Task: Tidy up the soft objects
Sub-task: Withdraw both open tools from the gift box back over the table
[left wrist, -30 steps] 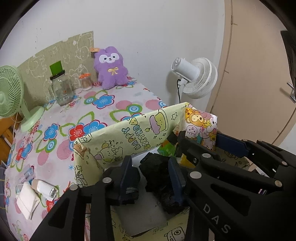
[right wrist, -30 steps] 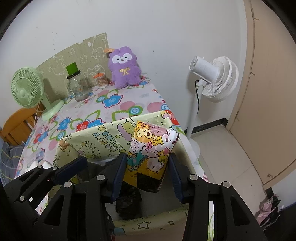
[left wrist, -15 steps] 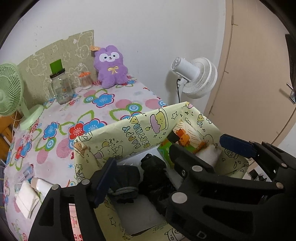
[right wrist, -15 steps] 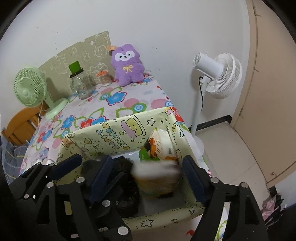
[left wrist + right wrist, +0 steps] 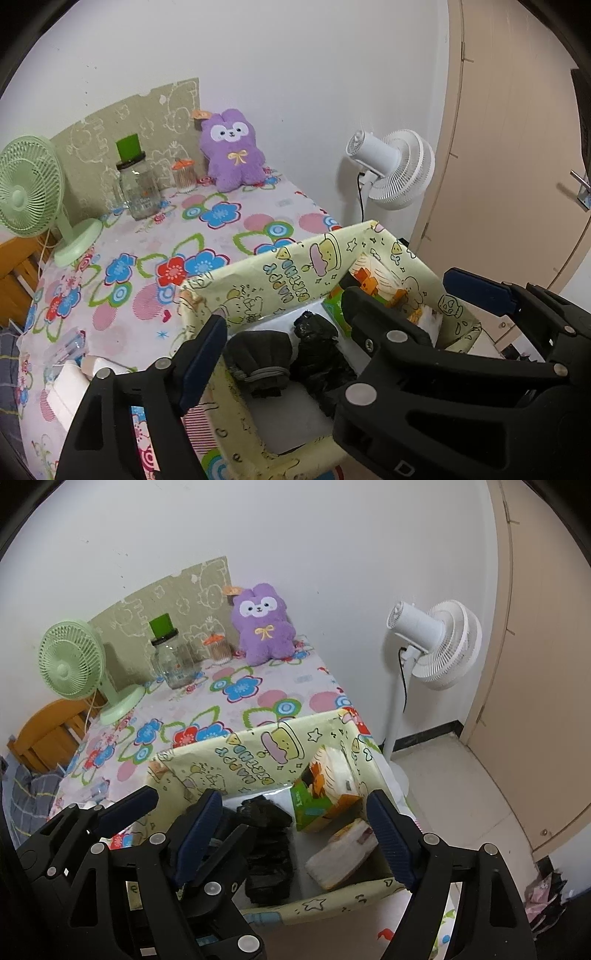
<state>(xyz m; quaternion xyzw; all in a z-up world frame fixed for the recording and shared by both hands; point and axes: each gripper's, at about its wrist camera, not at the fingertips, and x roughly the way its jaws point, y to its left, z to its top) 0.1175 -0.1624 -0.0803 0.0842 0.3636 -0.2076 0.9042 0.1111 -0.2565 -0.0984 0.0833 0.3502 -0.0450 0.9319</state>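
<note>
A yellow cartoon-print storage box [image 5: 295, 273] [image 5: 236, 760] stands at the near right corner of the floral table. Inside lie a dark grey rolled cloth [image 5: 260, 356], a black crumpled bag [image 5: 321, 354] [image 5: 267, 853], a green and orange tissue pack [image 5: 325, 794] and a white tissue pack [image 5: 341, 854]. My left gripper [image 5: 332, 317] is open and empty above the box. My right gripper [image 5: 295, 834] is open and empty above the tissue packs. A purple plush [image 5: 232, 149] [image 5: 264, 624] sits against the far wall.
A green desk fan [image 5: 33, 192] stands at the far left, with a glass jar [image 5: 136, 184] and a small toothpick jar [image 5: 183, 175] beside it. A white floor fan [image 5: 432, 646] stands right of the table. White items [image 5: 70, 384] lie at the near left.
Both grippers have opened and pulled back. The left let go of the dark cloth and the right let go of the cartoon tissue pack; both things now lie in the box.
</note>
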